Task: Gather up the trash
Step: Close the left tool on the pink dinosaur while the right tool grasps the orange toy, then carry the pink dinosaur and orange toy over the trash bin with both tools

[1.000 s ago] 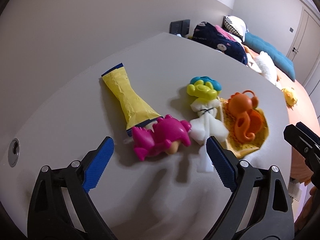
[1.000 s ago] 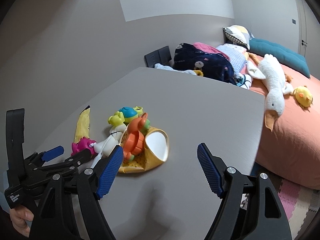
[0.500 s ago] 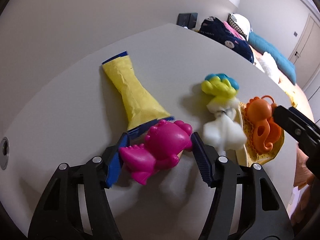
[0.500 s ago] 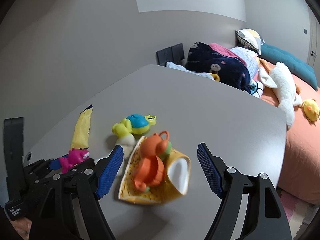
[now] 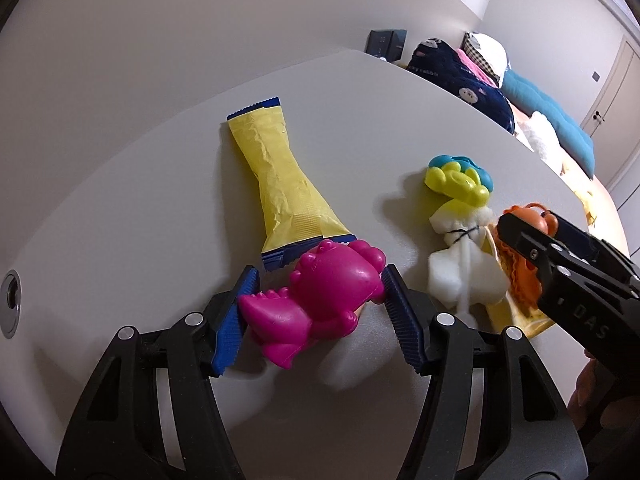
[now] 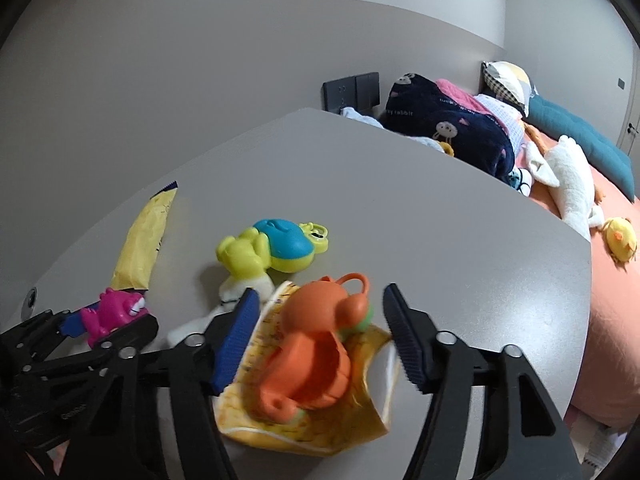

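Observation:
On the grey table [image 5: 160, 208] lies a crumpled yellow wrapper with blue ends [image 5: 280, 184]. At its near end is a pink dinosaur toy [image 5: 324, 292], and my left gripper [image 5: 320, 270] is shut on it, pads against tail and head. A white wad [image 5: 460, 276] and a yellow-blue toy [image 6: 276, 248] lie to the right. An orange toy [image 6: 320, 344] rests on a yellow snack bag [image 6: 304, 420]. My right gripper [image 6: 320, 292] straddles the orange toy. Its jaws are closing, and the pads stand slightly off the toy.
The table's far and right edges [image 6: 576, 264] drop off toward a bed with an orange sheet [image 6: 616, 320], a dark blanket [image 6: 448, 128] and a white plush goose [image 6: 572, 176]. A round metal hole [image 5: 10, 304] sits in the tabletop at left. A wall runs behind.
My left gripper dropped onto the pink dinosaur and closed on it. My right gripper moved in over the orange toy and its jaws narrowed around it.

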The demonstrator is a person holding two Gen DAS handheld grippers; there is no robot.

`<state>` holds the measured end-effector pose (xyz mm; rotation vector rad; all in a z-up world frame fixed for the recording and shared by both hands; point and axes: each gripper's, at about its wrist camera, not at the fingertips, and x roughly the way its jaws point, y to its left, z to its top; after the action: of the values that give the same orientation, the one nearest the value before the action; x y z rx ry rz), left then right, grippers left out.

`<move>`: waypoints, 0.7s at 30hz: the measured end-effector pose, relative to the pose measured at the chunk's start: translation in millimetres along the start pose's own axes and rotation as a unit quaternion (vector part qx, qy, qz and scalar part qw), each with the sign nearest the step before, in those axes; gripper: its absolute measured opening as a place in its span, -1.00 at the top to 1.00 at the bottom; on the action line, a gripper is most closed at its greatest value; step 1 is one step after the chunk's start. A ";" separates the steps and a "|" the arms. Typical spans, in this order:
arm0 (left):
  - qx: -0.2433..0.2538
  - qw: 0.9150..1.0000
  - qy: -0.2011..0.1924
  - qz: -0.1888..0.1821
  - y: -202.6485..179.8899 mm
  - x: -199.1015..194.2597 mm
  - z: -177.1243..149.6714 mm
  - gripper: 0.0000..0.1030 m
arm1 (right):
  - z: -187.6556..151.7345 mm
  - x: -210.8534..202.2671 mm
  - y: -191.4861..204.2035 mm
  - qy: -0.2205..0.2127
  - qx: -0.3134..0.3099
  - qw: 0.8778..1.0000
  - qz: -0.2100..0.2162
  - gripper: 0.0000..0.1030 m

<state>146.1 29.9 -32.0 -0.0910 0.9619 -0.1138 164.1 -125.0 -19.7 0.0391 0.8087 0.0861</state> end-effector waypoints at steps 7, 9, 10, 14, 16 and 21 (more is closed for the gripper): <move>-0.001 1.000 0.001 0.000 -0.9 0.8 0.7 -0.20 | -3.1 6.5 1.1 0.012 -0.011 1.000 -0.006 0.17; -0.003 1.000 0.001 0.003 -0.3 0.9 1.3 -0.19 | -2.7 4.9 -2.0 0.008 0.000 1.000 0.010 0.26; -0.004 1.000 0.001 0.003 0.4 1.0 1.2 -0.19 | -1.7 1.1 -2.5 0.001 0.004 1.000 0.017 0.36; -0.005 1.000 -0.003 0.005 2.0 -2.7 0.5 -0.19 | 2.6 -9.8 -5.1 -0.005 0.015 0.999 0.028 0.37; -0.004 1.000 -0.008 0.005 1.9 -7.5 0.2 -0.19 | 3.4 -13.9 -6.9 -0.006 0.021 0.999 0.034 0.36; -0.008 1.000 -0.016 0.003 4.4 -20.4 -4.0 -0.19 | 3.0 -31.6 -10.7 -0.016 0.030 0.998 0.044 0.37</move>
<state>131.6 37.0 -18.3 -0.1040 0.9303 -0.0986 145.2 -138.6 4.5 0.1331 0.7768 0.1441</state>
